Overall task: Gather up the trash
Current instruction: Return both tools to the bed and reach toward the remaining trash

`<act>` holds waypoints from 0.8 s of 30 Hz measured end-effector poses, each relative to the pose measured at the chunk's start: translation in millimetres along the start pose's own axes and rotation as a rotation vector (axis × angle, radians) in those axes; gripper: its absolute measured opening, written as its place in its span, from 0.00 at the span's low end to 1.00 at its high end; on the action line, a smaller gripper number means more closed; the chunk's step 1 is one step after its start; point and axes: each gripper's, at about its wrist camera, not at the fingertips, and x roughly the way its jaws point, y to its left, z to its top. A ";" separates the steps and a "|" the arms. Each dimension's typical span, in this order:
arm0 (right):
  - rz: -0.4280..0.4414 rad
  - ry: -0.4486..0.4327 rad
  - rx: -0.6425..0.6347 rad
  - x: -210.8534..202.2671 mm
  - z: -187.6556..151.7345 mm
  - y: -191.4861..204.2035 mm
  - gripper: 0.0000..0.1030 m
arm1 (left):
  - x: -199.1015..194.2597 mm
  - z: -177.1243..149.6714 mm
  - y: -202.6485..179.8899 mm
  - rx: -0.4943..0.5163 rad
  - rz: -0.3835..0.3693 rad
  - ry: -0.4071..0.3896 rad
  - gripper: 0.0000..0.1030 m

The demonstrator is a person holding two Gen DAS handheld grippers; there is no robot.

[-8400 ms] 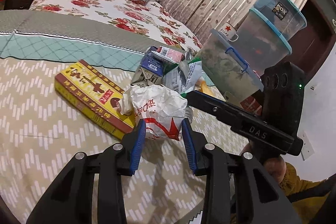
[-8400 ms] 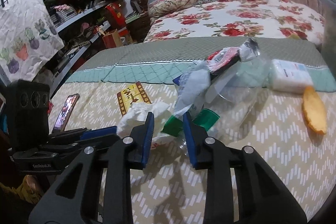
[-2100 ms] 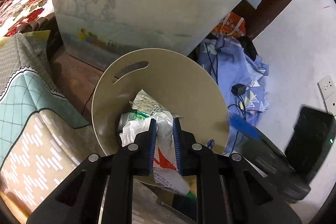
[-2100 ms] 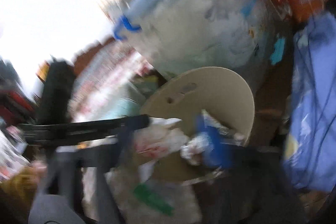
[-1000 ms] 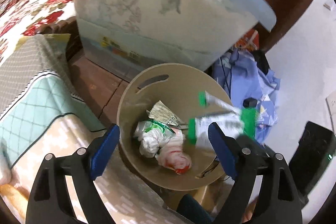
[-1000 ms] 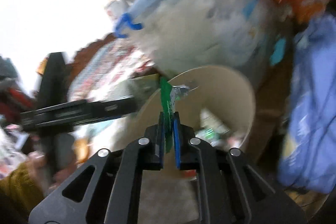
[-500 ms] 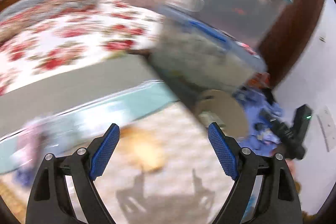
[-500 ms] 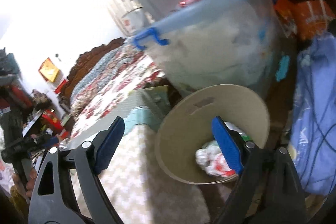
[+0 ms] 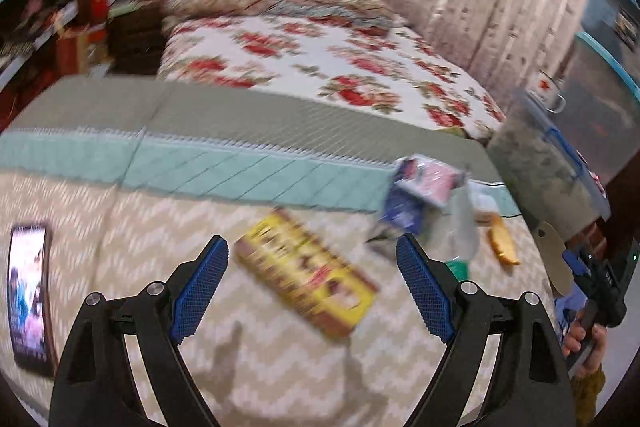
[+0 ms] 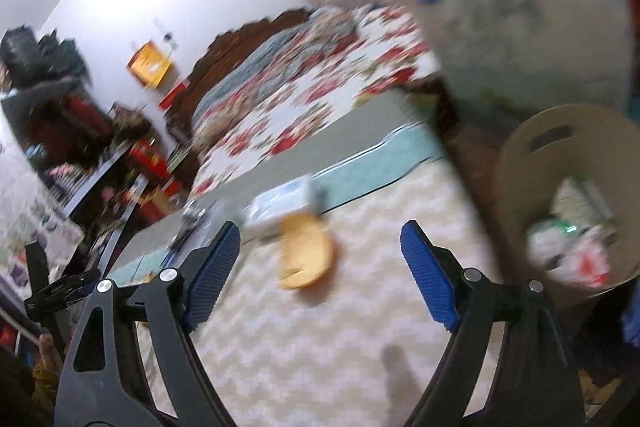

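Observation:
My left gripper [image 9: 312, 287] is open and empty above the zigzag-patterned bed cover [image 9: 120, 227]. A yellow and red flat box [image 9: 308, 279] lies between its fingers. Behind it sit a blue and pink carton pile [image 9: 420, 191], clear plastic wrap [image 9: 464, 231] and an orange peel [image 9: 502, 247]. My right gripper [image 10: 320, 267] is open and empty near the bed's edge. The orange peel [image 10: 306, 255] and a white packet [image 10: 284, 207] lie ahead of it. The beige trash bin [image 10: 520, 163] stands at the right with crumpled wrappers [image 10: 572, 247] inside.
A phone [image 9: 28, 295] with a lit screen lies at the left on the cover. Stacked clear storage boxes [image 9: 560, 163] stand beside the bed, behind the bin [image 9: 554, 263]. A flowered bedspread [image 9: 320, 67] and headboard are farther back. Shelves fill the left.
Both grippers have swung away from the bin back toward the bed. Earlier each dropped its trash into the bin and opened. Both views are blurred by motion.

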 end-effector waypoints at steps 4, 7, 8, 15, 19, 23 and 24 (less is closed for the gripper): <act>0.033 0.075 -0.066 32.9 -13.2 48.1 0.80 | 7.0 -12.2 20.2 -0.042 -0.021 0.034 0.79; 0.046 0.093 -0.165 53.2 -10.7 90.0 0.80 | 12.0 -18.1 19.1 -0.042 -0.061 0.044 0.79; 0.049 0.094 -0.186 57.6 -8.0 99.0 0.80 | 14.0 -20.3 17.3 -0.037 -0.072 0.046 0.79; 0.026 0.171 -0.234 144.2 24.1 152.7 0.80 | 20.6 -34.1 25.4 -0.044 -0.131 0.054 0.79; 0.018 0.244 -0.235 190.3 23.4 169.3 0.73 | 27.8 -36.0 35.2 -0.072 -0.133 0.075 0.79; 0.067 0.339 -0.306 206.4 6.2 192.8 0.22 | 43.0 -26.3 31.7 -0.072 -0.122 0.101 0.84; 0.081 0.345 -0.309 203.6 1.8 194.5 0.19 | 48.5 -21.6 28.2 -0.071 -0.115 0.104 0.85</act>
